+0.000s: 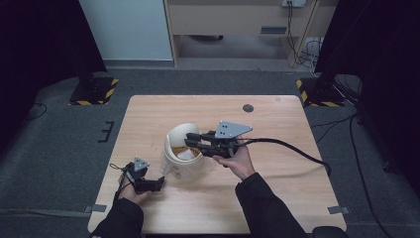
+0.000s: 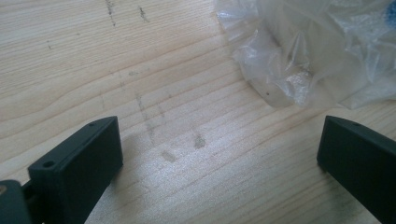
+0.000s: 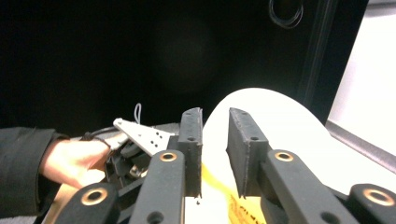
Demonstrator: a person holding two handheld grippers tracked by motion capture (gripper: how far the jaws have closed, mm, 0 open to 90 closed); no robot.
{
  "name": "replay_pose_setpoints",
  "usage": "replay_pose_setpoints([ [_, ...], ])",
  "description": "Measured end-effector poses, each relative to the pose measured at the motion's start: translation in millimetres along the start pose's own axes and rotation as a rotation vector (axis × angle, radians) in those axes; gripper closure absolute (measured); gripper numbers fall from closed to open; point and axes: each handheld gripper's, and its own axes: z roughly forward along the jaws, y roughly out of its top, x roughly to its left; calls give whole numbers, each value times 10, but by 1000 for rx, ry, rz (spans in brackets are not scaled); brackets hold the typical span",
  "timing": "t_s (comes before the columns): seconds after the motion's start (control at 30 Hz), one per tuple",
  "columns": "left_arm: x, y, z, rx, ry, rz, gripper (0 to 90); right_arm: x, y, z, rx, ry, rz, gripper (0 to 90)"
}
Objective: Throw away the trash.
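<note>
High view had the right gripper (image 1: 190, 142) nearly shut inside the tub (image 1: 182, 157), grabbing nothing yet, left gripper (image 1: 159, 182) wide open nearby.

Left hand-held gripper (image 1: 157, 182) low, jaws wide apart; right hand-held gripper (image 1: 187, 140) raised, jaws nearly closed.
</note>
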Motion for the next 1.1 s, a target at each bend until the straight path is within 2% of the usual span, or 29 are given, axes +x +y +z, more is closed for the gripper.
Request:
replay_pose_setpoints([
  [0.13, 0, 0, 0, 0, 0, 0, 0, -3, 97, -89, -39, -26, -3, 694],
  [0.23, 0, 0, 0, 0, 0, 0, 0, -15, 191, -196, -53, -65, -6, 631],
  [0.3, 0, 0, 0, 0, 0, 0, 0, -45, 219, -280, -82, -100, 14, 598],
  [0.4, 0, 0, 0, 0, 0, 0, 0, -119, 212, -432, -69, -161, 29, 569],
  [0.63, 0, 0, 0, 0, 0, 0, 0, -258, -1, -786, -11, -294, 90, 473],
  [0.7, 0, 0, 0, 0, 0, 0, 0, -296, -89, -910, 3, -331, 124, 447],
  [0.83, 2, 0, 0, -1, -1, -1, 0, -358, -243, -1113, 51, -382, 160, 405],
  [1.1, 11, -2, -4, -4, -7, -6, 0, -398, -536, -1444, 101, -441, 214, 369],
])
